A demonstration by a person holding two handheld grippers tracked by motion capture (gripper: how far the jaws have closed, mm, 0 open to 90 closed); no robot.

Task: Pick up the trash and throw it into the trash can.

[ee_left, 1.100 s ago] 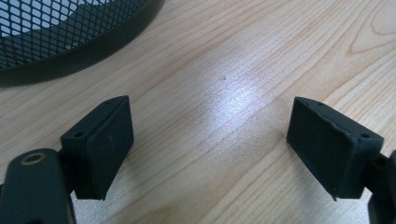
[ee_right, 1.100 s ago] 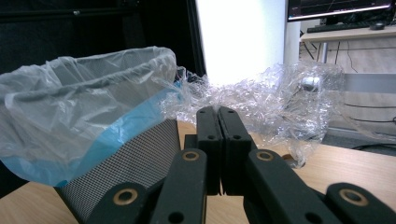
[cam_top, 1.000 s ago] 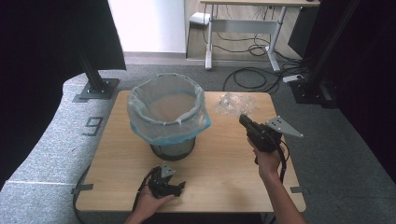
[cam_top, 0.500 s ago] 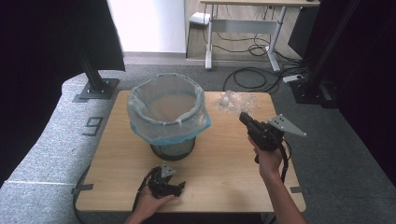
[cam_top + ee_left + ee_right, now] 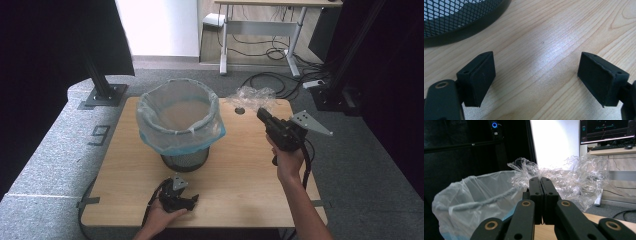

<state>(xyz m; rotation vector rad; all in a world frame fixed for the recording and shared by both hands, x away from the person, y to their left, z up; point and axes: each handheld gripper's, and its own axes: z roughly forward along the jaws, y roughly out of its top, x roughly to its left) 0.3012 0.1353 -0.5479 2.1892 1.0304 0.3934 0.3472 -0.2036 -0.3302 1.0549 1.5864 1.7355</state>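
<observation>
A black wire-mesh bin (image 5: pixel 185 159) with a pale blue plastic liner (image 5: pixel 179 120) stands mid-table. My right gripper (image 5: pixel 261 114) is held above the table's back right, shut on a crumpled clear plastic wrap (image 5: pixel 250 97). In the right gripper view the jaws (image 5: pixel 541 180) are pressed together on the wrap (image 5: pixel 576 175), with the liner's rim (image 5: pixel 474 195) just left of it. My left gripper (image 5: pixel 178 183) rests low at the table's front, in front of the bin. Its pads (image 5: pixel 481 75) stand wide apart over bare wood, and the bin's base (image 5: pixel 461 22) lies just beyond them.
The wooden table (image 5: pixel 240 175) has a cable hole (image 5: pixel 239 110) at its back edge, under the wrap. Black stand bases (image 5: pixel 106 94) sit on the grey floor at back left and back right. A desk with cables (image 5: pixel 260 30) stands farther back.
The right gripper has lifted the plastic wrap slightly higher. The left gripper stays where it was.
</observation>
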